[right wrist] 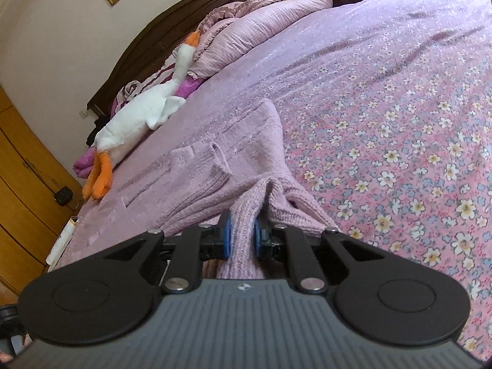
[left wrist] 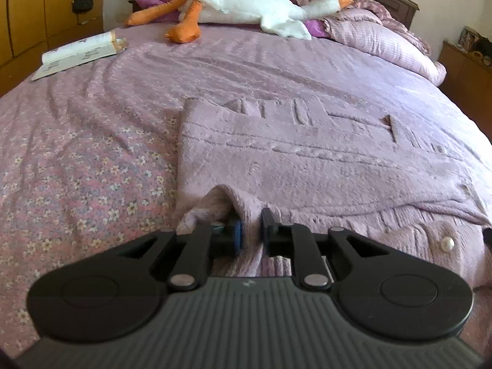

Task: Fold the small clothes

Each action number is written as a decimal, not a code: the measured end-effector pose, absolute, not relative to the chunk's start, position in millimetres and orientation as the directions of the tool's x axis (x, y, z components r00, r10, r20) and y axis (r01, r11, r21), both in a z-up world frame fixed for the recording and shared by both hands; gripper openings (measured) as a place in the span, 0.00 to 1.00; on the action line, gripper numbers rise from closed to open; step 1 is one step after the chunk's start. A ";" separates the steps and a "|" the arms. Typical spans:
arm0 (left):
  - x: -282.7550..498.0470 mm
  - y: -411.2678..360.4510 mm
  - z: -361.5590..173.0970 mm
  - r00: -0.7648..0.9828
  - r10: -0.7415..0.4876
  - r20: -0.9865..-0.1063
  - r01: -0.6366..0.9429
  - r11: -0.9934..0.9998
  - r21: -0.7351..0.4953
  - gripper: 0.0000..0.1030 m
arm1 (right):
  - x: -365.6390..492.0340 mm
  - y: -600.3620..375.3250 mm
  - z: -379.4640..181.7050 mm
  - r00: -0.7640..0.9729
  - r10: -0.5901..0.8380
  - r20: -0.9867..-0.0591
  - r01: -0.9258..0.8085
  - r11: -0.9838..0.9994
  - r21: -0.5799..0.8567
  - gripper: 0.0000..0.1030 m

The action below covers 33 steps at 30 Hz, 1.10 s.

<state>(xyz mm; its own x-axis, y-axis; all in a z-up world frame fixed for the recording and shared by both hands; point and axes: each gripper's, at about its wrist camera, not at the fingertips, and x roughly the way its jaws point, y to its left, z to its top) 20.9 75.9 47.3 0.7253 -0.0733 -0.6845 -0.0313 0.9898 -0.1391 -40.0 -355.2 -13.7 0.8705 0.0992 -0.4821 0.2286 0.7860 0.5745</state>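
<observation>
A pink knitted sweater [left wrist: 307, 160] lies spread on the floral bedspread [left wrist: 77, 169], with a pearl button [left wrist: 447, 243] showing at its near right edge. My left gripper [left wrist: 251, 230] is low over the near edge, and a raised fold of the knit stands pinched between its blue pads. In the right wrist view the sweater [right wrist: 246, 141] stretches away from me. My right gripper [right wrist: 243, 233] is shut on a bunched strip of its ribbed edge, which fills the gap between the pads.
A white plush goose [left wrist: 255, 3] with orange feet lies by the pillows [left wrist: 384, 43] at the head of the bed. An open book [left wrist: 80, 52] rests at the bed's far left edge. Wooden wardrobe doors [left wrist: 30, 15] stand left, a nightstand [left wrist: 467, 67] right.
</observation>
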 end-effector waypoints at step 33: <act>-47.6 87.8 72.6 0.697 -0.120 -0.707 -0.050 0.975 -0.215 0.60 | -129.5 -336.6 35.3 0.833 0.260 -0.488 0.121 0.776 0.619 0.59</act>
<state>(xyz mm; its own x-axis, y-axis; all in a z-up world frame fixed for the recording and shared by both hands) -47.6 87.8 72.6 0.6974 -0.1198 -0.7066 -0.0499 0.9754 -0.2146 -129.5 -336.6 35.3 0.8334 0.2597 -0.4878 0.1208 0.7757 0.6195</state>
